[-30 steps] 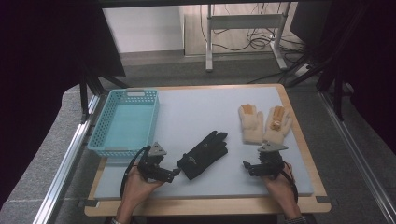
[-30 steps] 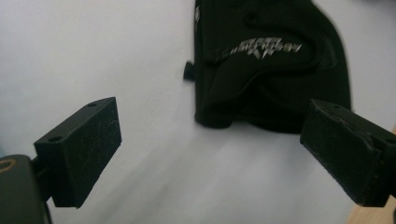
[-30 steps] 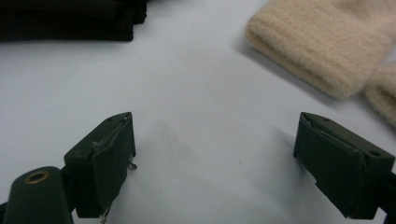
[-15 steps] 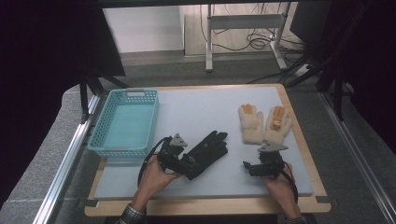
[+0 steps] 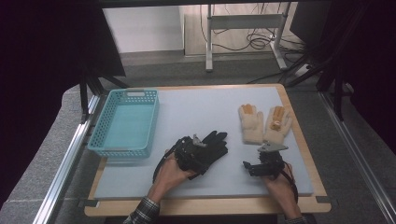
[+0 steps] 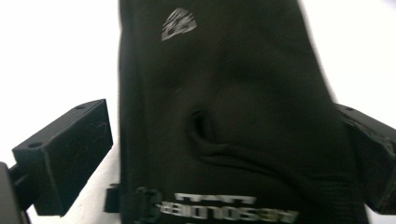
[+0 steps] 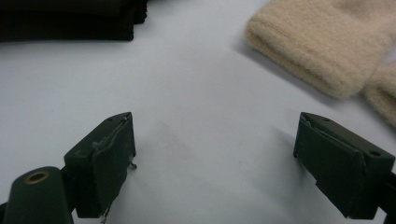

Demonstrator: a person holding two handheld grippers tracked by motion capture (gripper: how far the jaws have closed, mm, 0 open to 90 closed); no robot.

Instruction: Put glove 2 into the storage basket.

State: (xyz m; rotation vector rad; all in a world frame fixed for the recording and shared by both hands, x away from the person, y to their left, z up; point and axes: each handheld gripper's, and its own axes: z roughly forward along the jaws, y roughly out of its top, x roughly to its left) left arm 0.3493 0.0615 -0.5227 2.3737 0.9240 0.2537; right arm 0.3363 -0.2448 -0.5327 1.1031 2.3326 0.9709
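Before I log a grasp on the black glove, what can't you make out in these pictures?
- Black glove, left gripper view: fingers cut off by the top edge; whether the left hand-held gripper pads touch it is unclear.
- Black glove cuff, high view: hidden under that gripper.
- Cream gloves, right gripper view: cut off by the frame edge.

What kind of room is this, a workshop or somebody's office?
Probably a lab or test room. A purpose-built table edged with metal rails carries staged items: a blue basket and black gloves. Loose cables trail across the floor behind.
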